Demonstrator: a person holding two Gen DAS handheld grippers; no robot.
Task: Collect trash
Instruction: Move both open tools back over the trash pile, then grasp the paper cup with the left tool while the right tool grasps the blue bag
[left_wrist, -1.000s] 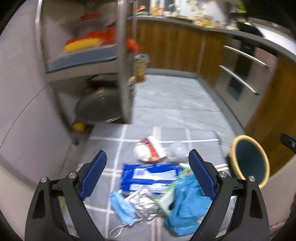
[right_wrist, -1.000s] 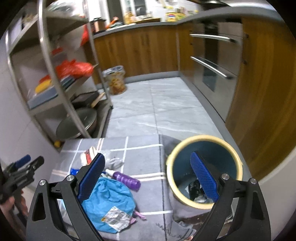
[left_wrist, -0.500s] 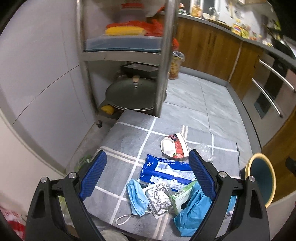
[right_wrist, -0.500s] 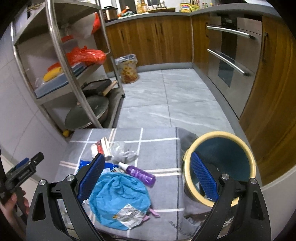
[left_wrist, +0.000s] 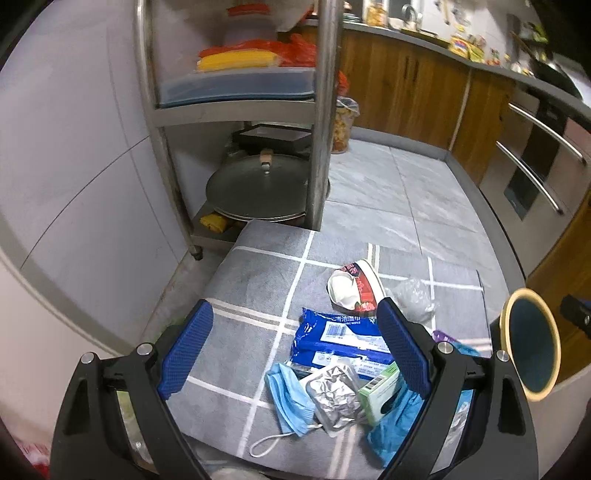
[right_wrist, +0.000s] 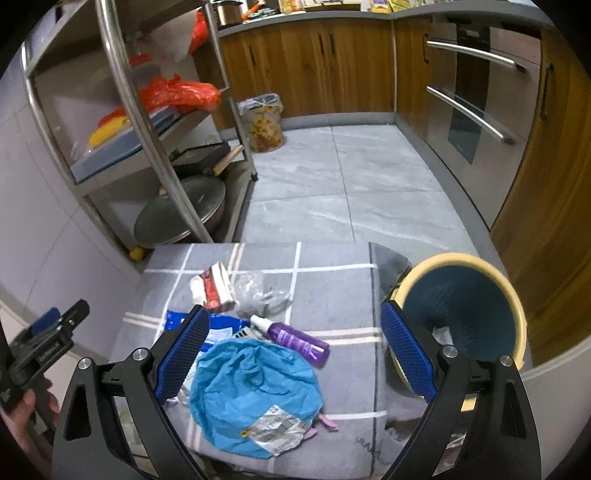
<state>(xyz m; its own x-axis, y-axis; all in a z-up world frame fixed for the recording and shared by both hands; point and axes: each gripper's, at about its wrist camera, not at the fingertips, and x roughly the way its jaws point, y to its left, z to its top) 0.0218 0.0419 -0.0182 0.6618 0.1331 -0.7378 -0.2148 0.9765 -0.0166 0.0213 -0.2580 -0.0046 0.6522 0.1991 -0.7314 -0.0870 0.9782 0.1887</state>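
- Grey cloth (left_wrist: 258, 284) with a white grid covers the low surface; all the trash lies on it, and places below are given relative to the blue wipes pack (left_wrist: 338, 341) at the middle of the heap.
- Left gripper (left_wrist: 295, 350) hangs above the heap with its blue-padded jaws spread wide and nothing between them.
- Right gripper (right_wrist: 291, 350) hangs over the same cloth, jaws equally wide apart and empty.
- Nearest of all, in front of the pack: a crumpled silver foil pouch (left_wrist: 334, 397), a pale blue face mask (left_wrist: 286, 400) touching its left edge with a white ear loop trailing off, and a green-and-white carton (left_wrist: 380, 389) on its right.
- Just right of those, a rumpled bright blue plastic bag (right_wrist: 255, 387) spreads out, with a torn printed wrapper (right_wrist: 275, 434) lying on its near edge.
- Right of the pack lies a purple spray bottle (right_wrist: 295, 341) on its side, white cap pointing toward the pack.
- Beyond the pack sit a squashed red-and-white paper cup (left_wrist: 352, 286) and a clear crumpled plastic film (right_wrist: 258, 291) beside it.
- Well to the right of the pack, off the cloth's edge, stands a dark teal bin (right_wrist: 465, 314) with a cream rim, some scraps visible inside.
- Farther back, left of the pack, a steel rack (left_wrist: 321, 118) holds a large pan lid (left_wrist: 258, 188) on its lowest shelf.
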